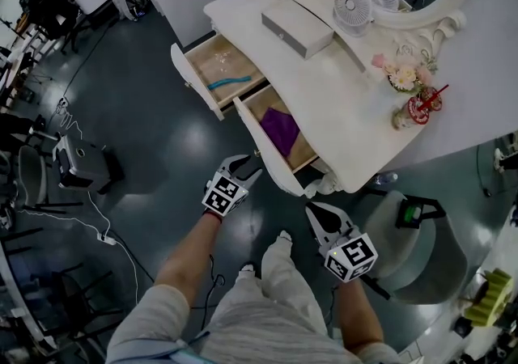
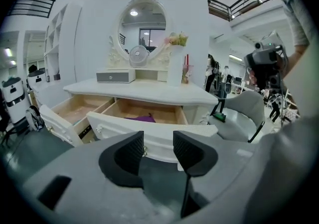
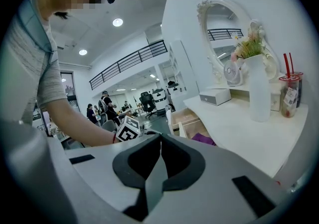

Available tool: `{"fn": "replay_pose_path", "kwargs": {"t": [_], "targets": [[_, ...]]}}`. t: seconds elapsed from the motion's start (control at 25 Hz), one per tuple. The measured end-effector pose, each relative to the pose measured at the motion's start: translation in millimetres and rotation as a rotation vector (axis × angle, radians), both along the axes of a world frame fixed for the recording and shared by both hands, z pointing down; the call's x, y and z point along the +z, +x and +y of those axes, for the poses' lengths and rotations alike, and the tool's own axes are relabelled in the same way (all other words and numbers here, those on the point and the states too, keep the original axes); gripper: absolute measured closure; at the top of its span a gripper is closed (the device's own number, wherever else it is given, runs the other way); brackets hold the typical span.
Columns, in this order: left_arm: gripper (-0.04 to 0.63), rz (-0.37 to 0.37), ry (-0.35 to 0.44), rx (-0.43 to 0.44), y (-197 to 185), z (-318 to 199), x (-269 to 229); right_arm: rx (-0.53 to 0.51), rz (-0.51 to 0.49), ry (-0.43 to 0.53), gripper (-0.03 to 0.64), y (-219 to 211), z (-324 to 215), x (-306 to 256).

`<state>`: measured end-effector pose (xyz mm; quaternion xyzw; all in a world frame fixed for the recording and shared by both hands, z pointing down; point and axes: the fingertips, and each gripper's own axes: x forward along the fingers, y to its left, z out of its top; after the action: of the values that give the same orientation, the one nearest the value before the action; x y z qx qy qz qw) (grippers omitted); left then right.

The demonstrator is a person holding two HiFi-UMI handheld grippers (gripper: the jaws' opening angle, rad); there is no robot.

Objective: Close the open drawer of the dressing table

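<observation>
Before the parted left gripper (image 2: pixel 158 141) curves a white drawer (image 2: pixel 119 124) — wood-lined inside.

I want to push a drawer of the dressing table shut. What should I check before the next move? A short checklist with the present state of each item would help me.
1. Left gripper open, nothing between its jaws: ok.
2. It faces the front of the near drawer: ok; contact: cannot tell.
3. Purple cloth lies fully inside, not over the rim: ok.
4. Right gripper shut, empty, clear of the drawer: ok.
5. Far drawer closed: not ok, it is open too.
</observation>
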<state>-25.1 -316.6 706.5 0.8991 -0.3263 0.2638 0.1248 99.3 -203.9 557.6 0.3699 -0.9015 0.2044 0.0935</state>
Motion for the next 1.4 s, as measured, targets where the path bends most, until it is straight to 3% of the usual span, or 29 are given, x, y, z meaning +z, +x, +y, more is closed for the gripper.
{"fn": "replay_pose_path", "kwargs": {"t": [0.2, 0.4, 1.0, 1.4], "targets": [[0.417, -0.110, -0.038, -0.003, -7.1, -16.1, 33.6, 0.001, 0.006, -0.005, 0.606, 8.3, -2.9, 5.7], [0.417, -0.165, -0.084, -0.009, -9.5, -27.9, 62.3, 0.008, 0.011, -0.016, 0.606, 20.3, -6.5, 10.4], [0.450, -0.247, -0.150, 0.024, -1.3, -39.5, 97.8, 0.005, 0.003, -0.018, 0.606, 28.1, -26.3, 9.9], [0.492, -0.242, -0.146, 0.013, 2.1, -46.6, 99.1, 0.018, 0.004, -0.017, 0.606, 33.8, -30.2, 10.5]]}}
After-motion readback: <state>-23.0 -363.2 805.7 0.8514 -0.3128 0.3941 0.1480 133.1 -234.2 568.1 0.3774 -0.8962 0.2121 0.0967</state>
